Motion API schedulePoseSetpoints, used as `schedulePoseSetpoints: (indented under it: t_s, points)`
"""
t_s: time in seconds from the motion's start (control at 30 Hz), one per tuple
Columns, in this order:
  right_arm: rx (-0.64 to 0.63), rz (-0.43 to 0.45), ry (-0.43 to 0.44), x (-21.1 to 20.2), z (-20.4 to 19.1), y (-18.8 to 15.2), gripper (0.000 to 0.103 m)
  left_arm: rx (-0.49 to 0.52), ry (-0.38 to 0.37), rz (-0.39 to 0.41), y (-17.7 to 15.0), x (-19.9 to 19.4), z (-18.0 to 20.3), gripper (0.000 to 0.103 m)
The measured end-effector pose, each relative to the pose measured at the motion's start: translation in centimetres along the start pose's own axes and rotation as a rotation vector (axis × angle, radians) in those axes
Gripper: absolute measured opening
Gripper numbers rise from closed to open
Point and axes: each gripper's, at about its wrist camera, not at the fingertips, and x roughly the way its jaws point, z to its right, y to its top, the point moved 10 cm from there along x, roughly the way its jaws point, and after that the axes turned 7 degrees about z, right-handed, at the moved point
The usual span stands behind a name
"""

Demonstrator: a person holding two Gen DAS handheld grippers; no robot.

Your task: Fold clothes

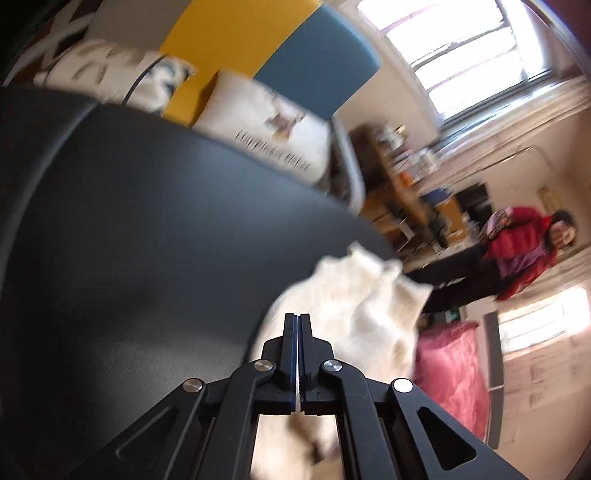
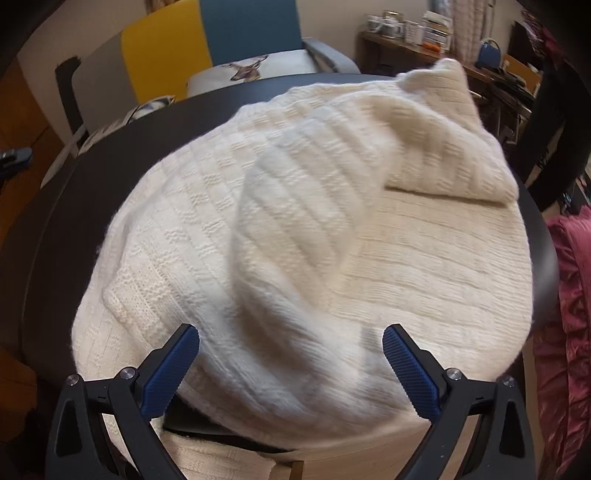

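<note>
A cream knitted sweater (image 2: 295, 221) lies bunched over most of the dark round table (image 2: 55, 221). One sleeve or corner is folded up towards the far right (image 2: 450, 122). My right gripper (image 2: 291, 343) is open just above the sweater's near edge, and its blue pads (image 2: 173, 369) straddle a raised fold. In the tilted, blurred left wrist view, my left gripper (image 1: 298, 317) is shut over the table (image 1: 129, 221) beside the sweater (image 1: 351, 295). No cloth shows between its tips.
Yellow (image 2: 162, 51) and blue (image 2: 255, 29) chair backs with white cushions (image 1: 266, 125) stand behind the table. A pink quilt (image 2: 569, 332) lies to the right. A cluttered wooden desk (image 2: 406, 48) lines the far wall, and a person in a red jacket (image 1: 517, 243) stands near it.
</note>
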Motion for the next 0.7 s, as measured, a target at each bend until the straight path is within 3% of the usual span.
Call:
schedulePoseSetpoints:
  t_s: [0.13,0.23,0.37,0.7]
  points:
    - [-0.023,-0.010,0.014,0.9,-1.3,-0.2,0.102,0.017,0.010,-0.143,-5.1,2.7,-2.0,0.041]
    - [-0.020,-0.010,0.024,1.0,-1.8,-0.2,0.102,0.001,-0.010,-0.230,-8.3,5.2,-2.1,0.046]
    - [-0.016,0.006,0.051,0.5,-1.7,0.1,0.102,0.006,-0.006,-0.258,-9.3,7.9,-1.5,0.047]
    - [-0.008,0.070,0.137,-1.7,-1.1,1.4,0.102,0.087,-0.020,-0.237,-9.8,10.4,-0.6,0.055]
